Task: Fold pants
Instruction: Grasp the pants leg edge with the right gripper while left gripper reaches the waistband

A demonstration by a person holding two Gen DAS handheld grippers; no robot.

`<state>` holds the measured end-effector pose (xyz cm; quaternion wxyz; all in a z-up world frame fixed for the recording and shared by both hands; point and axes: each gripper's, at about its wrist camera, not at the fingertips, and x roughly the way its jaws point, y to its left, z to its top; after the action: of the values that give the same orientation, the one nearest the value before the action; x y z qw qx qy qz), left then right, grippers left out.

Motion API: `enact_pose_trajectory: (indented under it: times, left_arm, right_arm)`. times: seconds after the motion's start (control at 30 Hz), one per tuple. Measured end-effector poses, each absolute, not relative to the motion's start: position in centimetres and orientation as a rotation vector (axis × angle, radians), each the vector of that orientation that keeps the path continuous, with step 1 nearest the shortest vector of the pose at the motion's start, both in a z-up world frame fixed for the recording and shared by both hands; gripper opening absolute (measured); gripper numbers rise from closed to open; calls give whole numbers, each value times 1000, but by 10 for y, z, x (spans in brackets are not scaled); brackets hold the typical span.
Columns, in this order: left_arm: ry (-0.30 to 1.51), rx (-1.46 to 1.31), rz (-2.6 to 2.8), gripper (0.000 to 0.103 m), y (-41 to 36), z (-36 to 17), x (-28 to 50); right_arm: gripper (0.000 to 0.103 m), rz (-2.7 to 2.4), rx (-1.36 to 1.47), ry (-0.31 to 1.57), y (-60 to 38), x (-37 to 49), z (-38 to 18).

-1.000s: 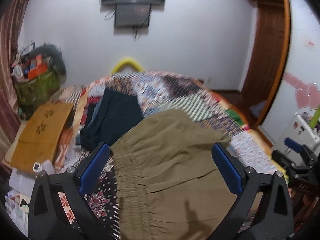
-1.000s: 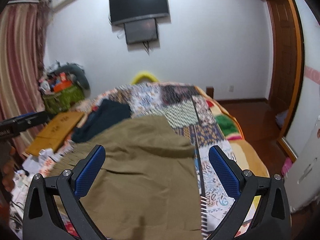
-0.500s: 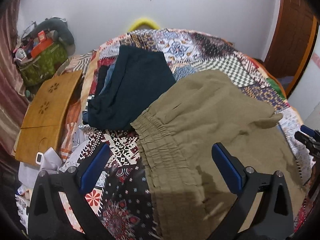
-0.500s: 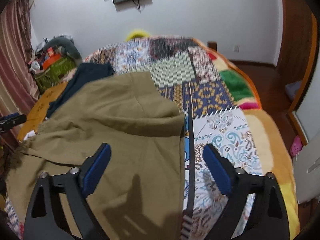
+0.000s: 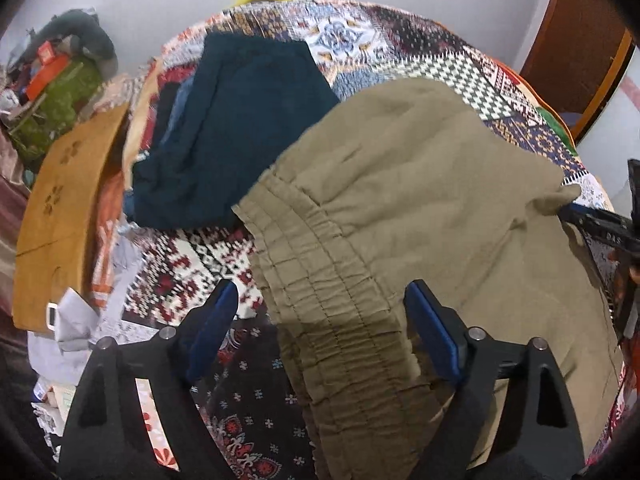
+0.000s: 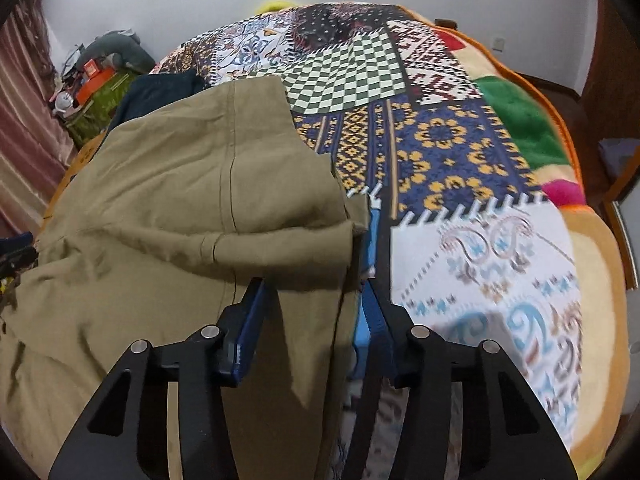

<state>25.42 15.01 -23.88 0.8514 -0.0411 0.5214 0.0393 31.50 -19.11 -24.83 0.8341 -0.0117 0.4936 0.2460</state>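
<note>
On a bed spread with a patchwork quilt (image 6: 452, 148), olive pants (image 5: 400, 184) lie flattened beside a dark teal garment (image 5: 244, 128). The left tongs (image 5: 320, 320), jaws just narrowing yet wide apart, straddle the gathered waistband (image 5: 328, 296) without pressing it. The right tongs (image 6: 316, 312), jaws just closing to about half, bracket the pants' folded right edge; whether they pinch it cannot be told.

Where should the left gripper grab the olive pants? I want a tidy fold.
Best guess: the gathered elastic waistband of the olive pants, approached from above at its free edge, which lies flat on the quilt between the left gripper fingers.
</note>
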Motion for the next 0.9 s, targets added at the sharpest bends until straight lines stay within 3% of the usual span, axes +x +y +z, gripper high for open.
enact_pose_trajectory:
  times: [0.13,0.2,0.3,0.9]
  left_arm:
    - [1101,-128,65,87,153,-244,253]
    - [1098,-140,57,87,154,-245,252]
    - [1097,-155,45,86,156,-246,249]
    - [1107,-95,60,86,176,-254,249]
  right_arm:
    - [34,516,-85,1050,-185,318,-253]
    - [19,505,-106,1046,-187,320,-256]
    - [4,482,-84,1041,-196,322,-257]
    - [0,502,-148,1039,-216,268,-244]
